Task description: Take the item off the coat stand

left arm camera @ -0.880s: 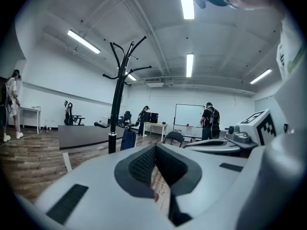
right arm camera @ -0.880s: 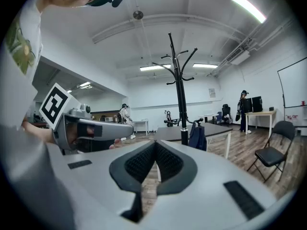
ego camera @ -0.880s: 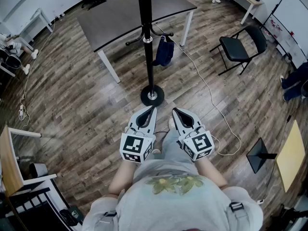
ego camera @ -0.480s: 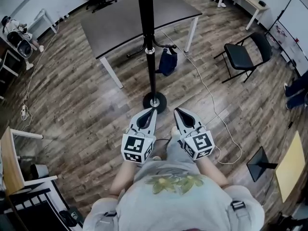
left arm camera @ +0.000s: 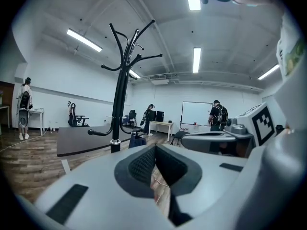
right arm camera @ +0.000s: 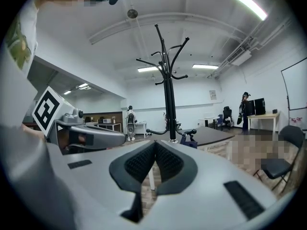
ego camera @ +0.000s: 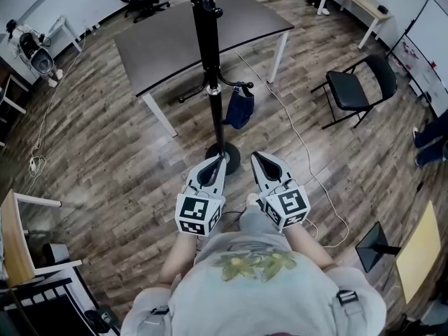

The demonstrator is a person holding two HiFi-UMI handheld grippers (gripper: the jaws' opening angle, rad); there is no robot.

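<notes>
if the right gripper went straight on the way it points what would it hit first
Probably the stand pole, which sits just right of the right gripper's line, with nothing nearer. Depth is unclear, so it might pass just left of it.

No words or numbers are legible; the left gripper [ego camera: 222, 158] and right gripper [ego camera: 255, 157] cubes bear only black-and-white square markers.

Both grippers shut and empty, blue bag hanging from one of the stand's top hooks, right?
Not the top hooks: the head view shows the blue bag hanging from a low hook on the coat stand. The left gripper and right gripper are shut and empty, as you said.
</notes>
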